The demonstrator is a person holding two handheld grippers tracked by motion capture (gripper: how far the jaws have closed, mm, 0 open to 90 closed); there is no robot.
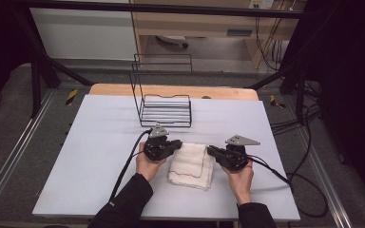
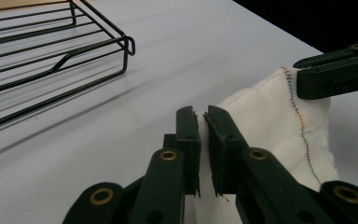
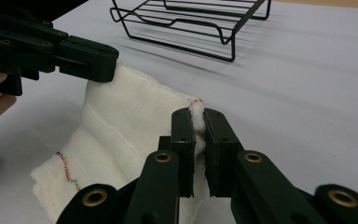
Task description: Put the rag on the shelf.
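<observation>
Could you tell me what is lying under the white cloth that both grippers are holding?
Under the white cloth only the pale table top shows around its edges. The left gripper and right gripper pinch its far corners; anything beneath its folded middle is covered.

No text, label, brand, number or sign can be read anywhere, on the table or on anything around it.

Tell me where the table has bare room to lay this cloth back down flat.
Both grippers, left and right, pinch the white cloth. The widest bare patch is the table left of the left hand, up to the wire rack. A smaller one lies right of the rack, beyond the right gripper. The near middle, around cloth and hands, is crowded.
</observation>
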